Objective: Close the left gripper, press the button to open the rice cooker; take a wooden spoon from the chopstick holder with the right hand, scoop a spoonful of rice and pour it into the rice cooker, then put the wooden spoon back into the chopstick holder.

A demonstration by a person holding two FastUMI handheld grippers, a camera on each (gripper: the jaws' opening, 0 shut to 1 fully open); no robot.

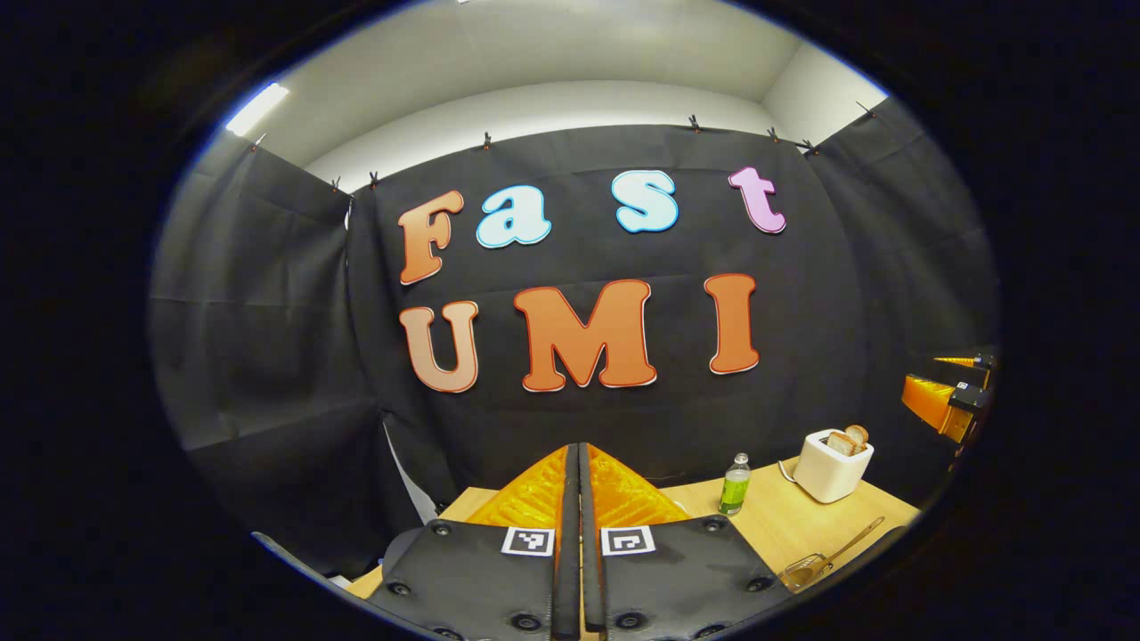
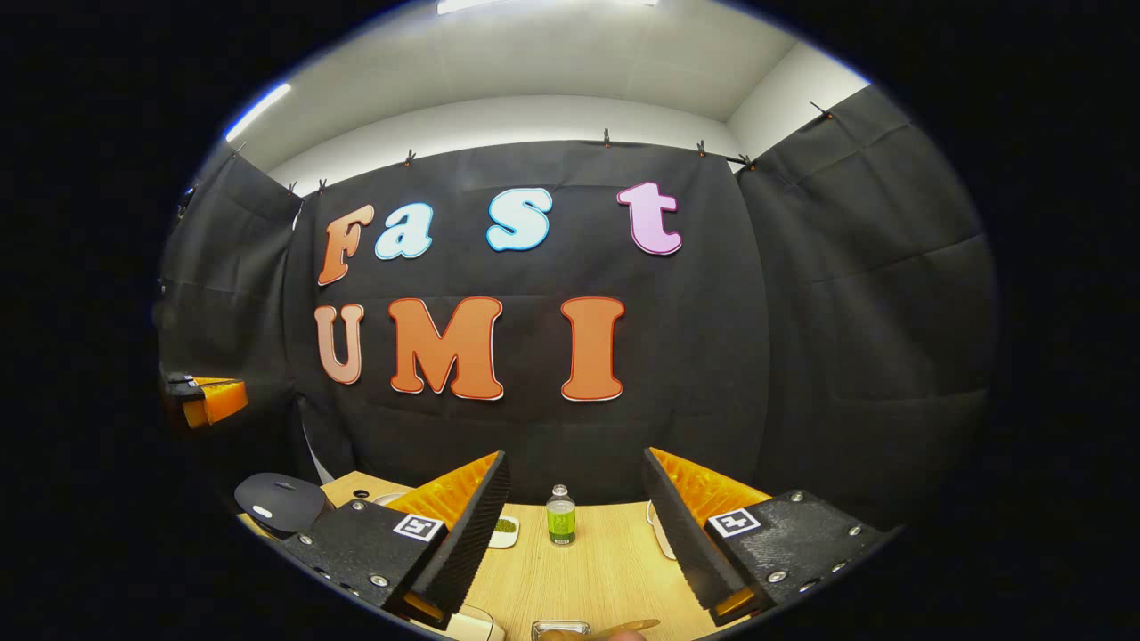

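In the left gripper view, the left gripper (image 1: 579, 463) sits bottom centre, its fingers pressed together on nothing. In the right gripper view, the rice cooker (image 2: 280, 501) shows at lower left, and the right gripper (image 2: 577, 485) stands wide apart and empty at bottom centre, above the wooden table (image 2: 588, 570).

The counter (image 2: 588, 570) is light wood with a fine grain. The bottle (image 2: 560, 516) has a green label and a clear cap. The toaster (image 1: 832, 466) is cream white, holding brown-crusted toast (image 1: 848, 438). The dark dome lid (image 2: 278, 501) is black.
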